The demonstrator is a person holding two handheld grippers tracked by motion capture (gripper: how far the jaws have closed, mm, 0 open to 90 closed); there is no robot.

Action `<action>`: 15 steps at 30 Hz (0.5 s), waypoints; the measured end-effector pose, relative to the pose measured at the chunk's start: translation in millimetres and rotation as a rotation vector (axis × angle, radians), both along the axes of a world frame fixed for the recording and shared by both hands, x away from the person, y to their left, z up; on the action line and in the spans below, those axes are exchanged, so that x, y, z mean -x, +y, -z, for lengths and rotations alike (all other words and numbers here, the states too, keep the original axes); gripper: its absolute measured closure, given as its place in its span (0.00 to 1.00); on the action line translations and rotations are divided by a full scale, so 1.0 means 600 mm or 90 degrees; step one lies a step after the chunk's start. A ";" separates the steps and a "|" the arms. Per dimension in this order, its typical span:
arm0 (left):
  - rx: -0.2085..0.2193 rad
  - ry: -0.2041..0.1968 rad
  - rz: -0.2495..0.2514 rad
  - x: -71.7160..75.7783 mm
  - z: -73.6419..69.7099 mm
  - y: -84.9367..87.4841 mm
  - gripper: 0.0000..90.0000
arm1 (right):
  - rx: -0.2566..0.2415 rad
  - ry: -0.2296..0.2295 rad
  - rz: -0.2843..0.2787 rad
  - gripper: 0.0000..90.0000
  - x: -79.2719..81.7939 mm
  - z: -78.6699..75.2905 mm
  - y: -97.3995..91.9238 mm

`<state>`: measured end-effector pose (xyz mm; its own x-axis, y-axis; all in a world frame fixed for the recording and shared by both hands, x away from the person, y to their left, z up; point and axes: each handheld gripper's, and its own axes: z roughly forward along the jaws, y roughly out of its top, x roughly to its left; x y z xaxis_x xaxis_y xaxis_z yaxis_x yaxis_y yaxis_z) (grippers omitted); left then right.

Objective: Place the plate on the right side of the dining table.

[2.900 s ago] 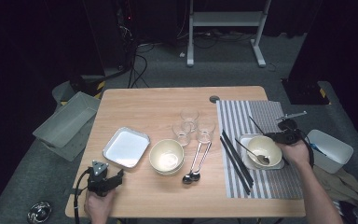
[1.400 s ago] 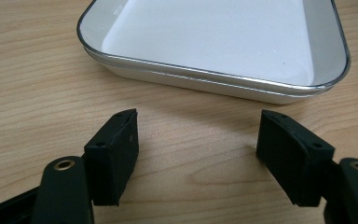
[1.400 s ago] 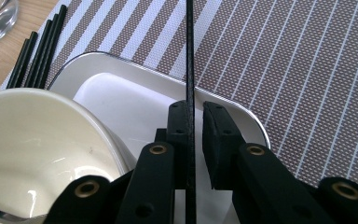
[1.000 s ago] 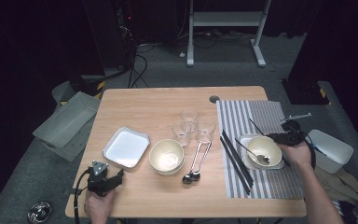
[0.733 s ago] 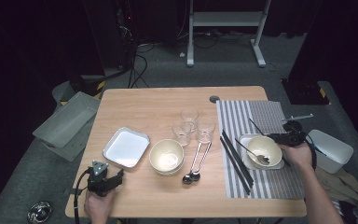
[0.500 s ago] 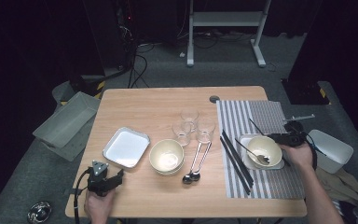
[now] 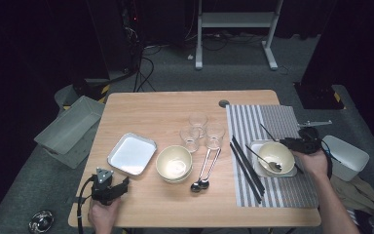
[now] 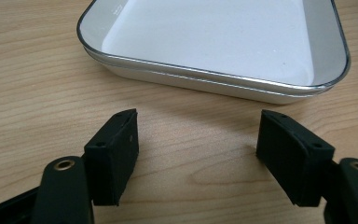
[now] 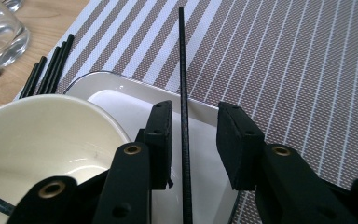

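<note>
Chopstick (image 9: 184, 121) lies between the jaws of the right gripper (image 9: 193, 140), a thin black stick running across the near edge of the small tray (image 9: 205, 154) and out over the striped mat (image 9: 284, 60). The jaws have just been opening: gaps show on both sides of the stick, so the pads do not press on it. It is let go and rests on the tray rim and the mat.

In the high view the right gripper (image 7: 303, 144) sits at the right edge of the cream bowl (image 7: 275, 157), which stands on that tray with a spoon (image 7: 265, 161) inside it. Compared with the frame from about three seconds ago, the gripper is a little lower and closer to the bowl's rim; against the frame from a second ago its place is nearly the same.

More black chopsticks (image 7: 246, 165) lie slanted at the mat's left edge, unmoved. Second cream bowl (image 7: 174, 163), three glasses (image 7: 199, 130), two spoons (image 7: 202, 170) and the larger white tray (image 7: 132, 154) keep their earlier places on the wooden table (image 7: 146, 109).

Left gripper (image 7: 108, 187) stays at the table's near left corner, same as in every earlier frame. Its own view shows the jaws wide apart over bare wood, nothing between them, the white tray (image 8: 214, 46) just beyond.
</note>
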<state>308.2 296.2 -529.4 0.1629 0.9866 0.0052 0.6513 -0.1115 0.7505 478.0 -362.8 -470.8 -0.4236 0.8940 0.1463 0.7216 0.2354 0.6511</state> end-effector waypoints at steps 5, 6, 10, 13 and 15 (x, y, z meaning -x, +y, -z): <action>0.000 0.000 0.000 0.000 0.000 0.000 0.33 | 0.003 -0.019 0.016 0.71 0.013 -0.006 -0.003; -0.001 0.000 -0.001 0.000 0.000 0.000 0.33 | 0.003 -0.025 0.019 0.71 0.017 -0.008 -0.004; 0.000 0.000 -0.001 0.000 0.000 0.000 0.33 | 0.019 -0.053 0.032 0.69 0.035 -0.018 -0.003; -0.001 0.000 -0.001 0.000 0.000 0.000 0.33 | 0.012 -0.072 0.037 0.66 0.049 -0.026 -0.006; -0.001 0.001 -0.001 0.000 0.000 0.000 0.33 | 0.016 -0.080 0.037 0.66 0.059 -0.030 -0.005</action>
